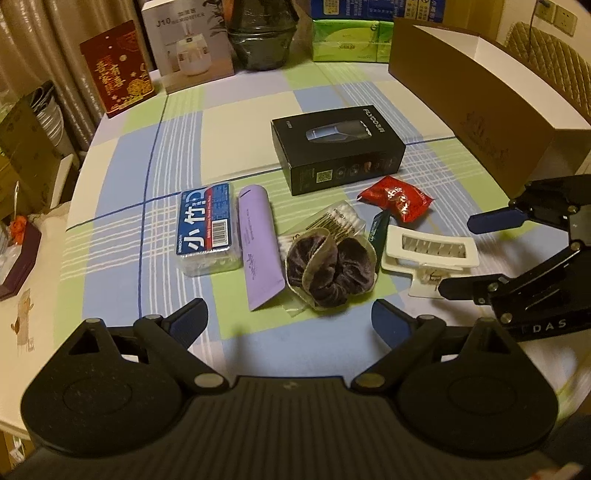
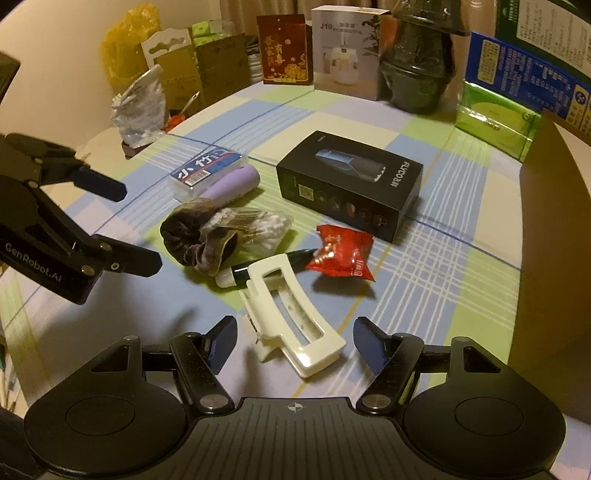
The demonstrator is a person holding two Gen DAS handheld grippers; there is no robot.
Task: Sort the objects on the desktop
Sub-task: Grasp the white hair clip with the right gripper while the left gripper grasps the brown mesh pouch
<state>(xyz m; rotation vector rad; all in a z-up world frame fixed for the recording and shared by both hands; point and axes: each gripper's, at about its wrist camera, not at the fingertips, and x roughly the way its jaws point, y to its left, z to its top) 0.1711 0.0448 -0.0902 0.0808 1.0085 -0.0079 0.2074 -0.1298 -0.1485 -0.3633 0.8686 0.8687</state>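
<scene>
A pile of small objects lies on the checked tablecloth. My left gripper (image 1: 290,319) is open and empty, just short of a dark velvet scrunchie (image 1: 328,267) and a purple tube (image 1: 258,236). My right gripper (image 2: 295,341) is open, its jaws on either side of the near end of a white hair claw clip (image 2: 291,314); I cannot tell if they touch it. The clip also shows in the left wrist view (image 1: 428,253). A black shaver box (image 1: 336,147), red snack packet (image 1: 400,199), cotton swabs (image 1: 338,221) and a floss pick box (image 1: 207,229) lie around.
An open brown cardboard box (image 1: 491,107) stands at the right. Along the back edge stand a red card (image 1: 118,66), a humidifier box (image 1: 186,44), a dark pot (image 1: 260,35) and green tissue packs (image 1: 347,40). The table's left edge (image 1: 70,218) is near.
</scene>
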